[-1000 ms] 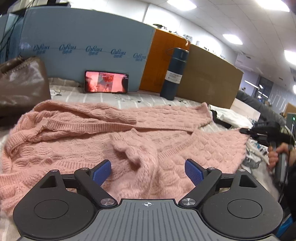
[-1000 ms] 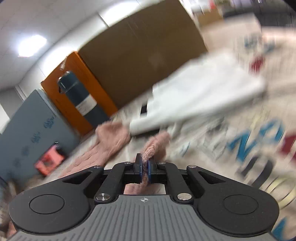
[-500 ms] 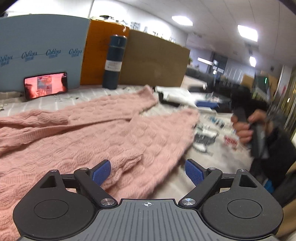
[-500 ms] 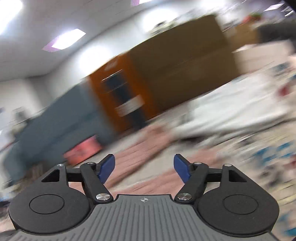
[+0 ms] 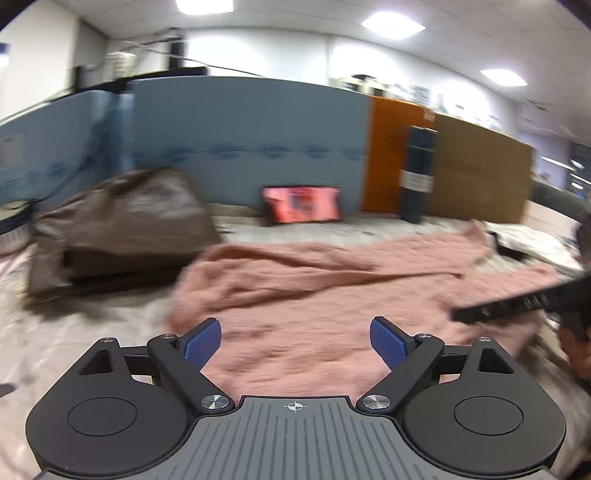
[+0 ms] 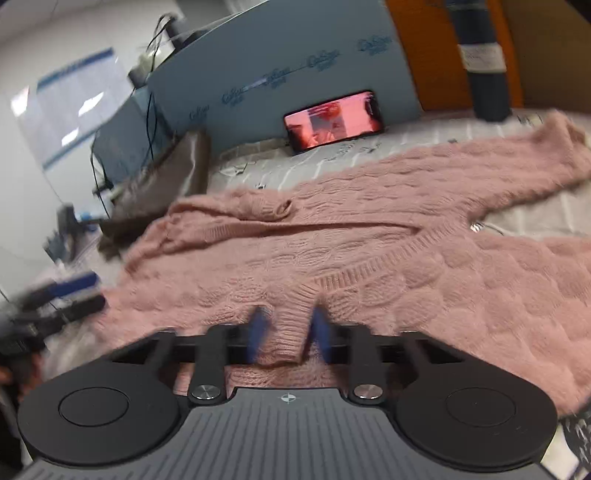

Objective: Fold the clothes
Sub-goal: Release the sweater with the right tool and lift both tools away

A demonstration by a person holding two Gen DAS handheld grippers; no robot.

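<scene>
right gripper (image 6: 288, 334), empty half a second ago, is now closing its jaws, blurred and still apart, around sweater (image 6: 369, 236) ribbing at 6 o'clock; left gripper (image 5: 295, 341) jaws staying wide apart; new fold grasp likely beginning.

Upper frame: white ceiling with bright light panels (image 5: 391, 20). Mid-frame: blue partition board (image 5: 251, 136), orange board (image 5: 391, 147) and brown cardboard (image 5: 480, 170) side by side. Below: striped tablecloth (image 6: 369, 147).
</scene>
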